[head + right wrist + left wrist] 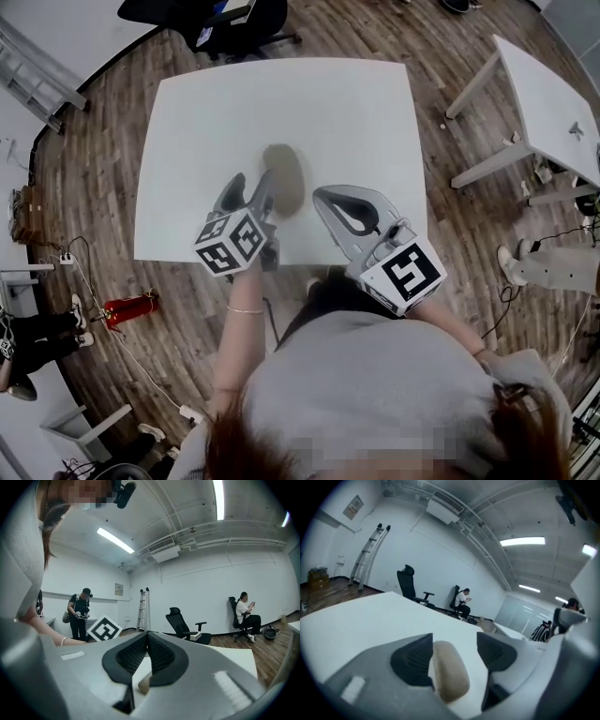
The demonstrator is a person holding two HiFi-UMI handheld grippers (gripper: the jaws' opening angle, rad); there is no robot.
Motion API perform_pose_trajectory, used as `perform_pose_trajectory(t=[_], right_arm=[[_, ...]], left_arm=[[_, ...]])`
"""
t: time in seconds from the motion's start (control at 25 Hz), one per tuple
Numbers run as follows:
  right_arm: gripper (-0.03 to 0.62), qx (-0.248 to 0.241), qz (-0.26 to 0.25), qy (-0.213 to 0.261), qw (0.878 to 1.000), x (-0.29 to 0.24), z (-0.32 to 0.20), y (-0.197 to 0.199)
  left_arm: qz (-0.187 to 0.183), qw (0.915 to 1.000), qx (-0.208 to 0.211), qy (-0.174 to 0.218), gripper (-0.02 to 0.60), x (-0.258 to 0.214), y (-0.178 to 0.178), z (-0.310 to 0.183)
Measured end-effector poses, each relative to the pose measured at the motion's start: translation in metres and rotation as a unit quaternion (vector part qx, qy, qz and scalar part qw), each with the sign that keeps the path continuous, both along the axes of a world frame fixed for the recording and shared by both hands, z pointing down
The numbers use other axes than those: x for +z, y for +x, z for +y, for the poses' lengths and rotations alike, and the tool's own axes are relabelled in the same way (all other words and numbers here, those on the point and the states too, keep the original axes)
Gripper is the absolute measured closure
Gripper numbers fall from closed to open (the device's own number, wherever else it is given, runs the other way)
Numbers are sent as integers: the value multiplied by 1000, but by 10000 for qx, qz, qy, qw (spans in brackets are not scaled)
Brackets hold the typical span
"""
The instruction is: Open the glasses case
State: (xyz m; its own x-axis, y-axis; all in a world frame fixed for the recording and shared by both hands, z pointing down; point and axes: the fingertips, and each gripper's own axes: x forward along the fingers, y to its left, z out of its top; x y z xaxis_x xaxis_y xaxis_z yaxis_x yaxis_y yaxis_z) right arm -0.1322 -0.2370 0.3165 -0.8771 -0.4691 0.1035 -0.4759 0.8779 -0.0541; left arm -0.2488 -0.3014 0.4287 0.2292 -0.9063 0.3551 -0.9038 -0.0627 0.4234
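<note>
Our left gripper (255, 178) straddles the tan glasses case (289, 178), jaws apart. Our right gripper (147, 641), at its right, is closed and empty.

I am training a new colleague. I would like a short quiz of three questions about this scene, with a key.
1. True or false: the right claw is shut and holds nothing.
2. What lies between the pads of the left claw? A) a pen B) the glasses case C) nothing
3. Fill in: the glasses case rests on the white ____.
Key: 1 true; 2 B; 3 table.
</note>
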Motion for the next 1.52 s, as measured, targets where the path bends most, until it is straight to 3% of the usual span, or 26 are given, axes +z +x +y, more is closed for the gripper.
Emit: perform_pose_trajectory(t=[0.16, 0.36, 0.44, 0.68, 0.84, 1.04, 1.28, 1.44, 1.52], right_arm=[[588, 13, 74, -201, 9998, 14, -9, 4], [588, 171, -76, -352, 9992, 15, -26, 12], [588, 227, -132, -444, 9987, 17, -32, 17], [588, 419, -190, -578, 9973, 22, -45, 29], [588, 414, -311, -736, 9959, 28, -46, 19], [588, 467, -410, -662, 9959, 17, -47, 42], [588, 544, -484, -498, 9961, 7, -46, 59], [588, 602, -550, -436, 9957, 5, -48, 63], [588, 607, -587, -362, 9958, 3, -50, 69]], left_arm=[[347, 9977, -133, -564, 287, 37, -3, -31], [117, 9891, 353, -1426, 253, 88, 5, -46], [142, 9863, 547, -1552, 199, 97, 13, -50], [126, 9805, 943, -1719, 134, 103, 36, -67], [-327, 9765, 1114, -1815, 140, 109, 41, -69], [-659, 9632, 1323, -2245, 155, 114, 71, -67], [-920, 9519, 1841, -2270, 184, 113, 100, -70], [-758, 9569, 1969, -1993, 195, 105, 93, -65], [-533, 9614, 2164, -1612, 198, 88, 98, -58]])
